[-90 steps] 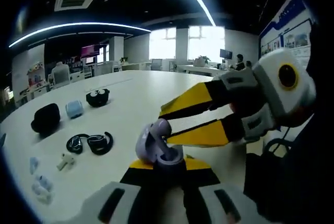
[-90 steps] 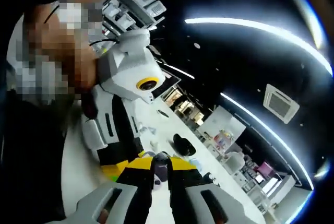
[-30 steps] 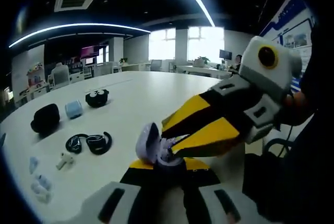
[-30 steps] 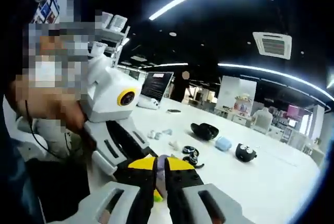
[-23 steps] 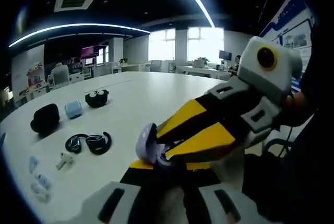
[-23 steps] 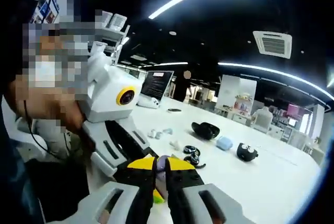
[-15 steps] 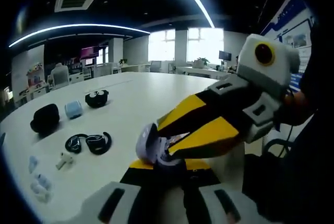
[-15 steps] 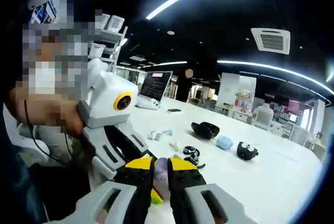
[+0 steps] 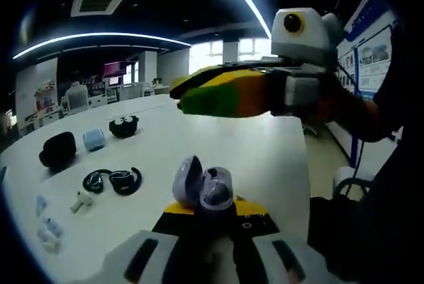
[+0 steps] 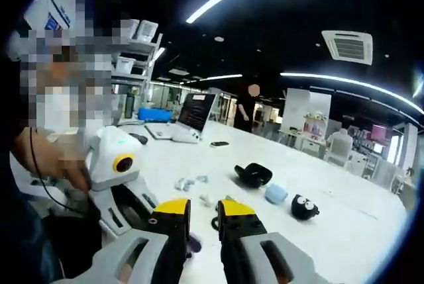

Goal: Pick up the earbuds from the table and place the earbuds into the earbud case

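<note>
We read the lilac earbud case point(image 9: 202, 190) as light, rigid and smooth-shelled, so it may slip under a poor grip; its hinged lid stands open and should not take load. The best hold is across the lower shell, where the left tongs point(image 9: 207, 212) clamp it now, above the near edge of the white counter point(image 9: 218, 138). Something pale sits in the open shell (we cannot tell whether it is an earbud). The right tongs point(image 9: 199, 93) hang above the case, well apart from it, reaching in from the right; in the right gripper view their jaws stand narrow with nothing between them.
</note>
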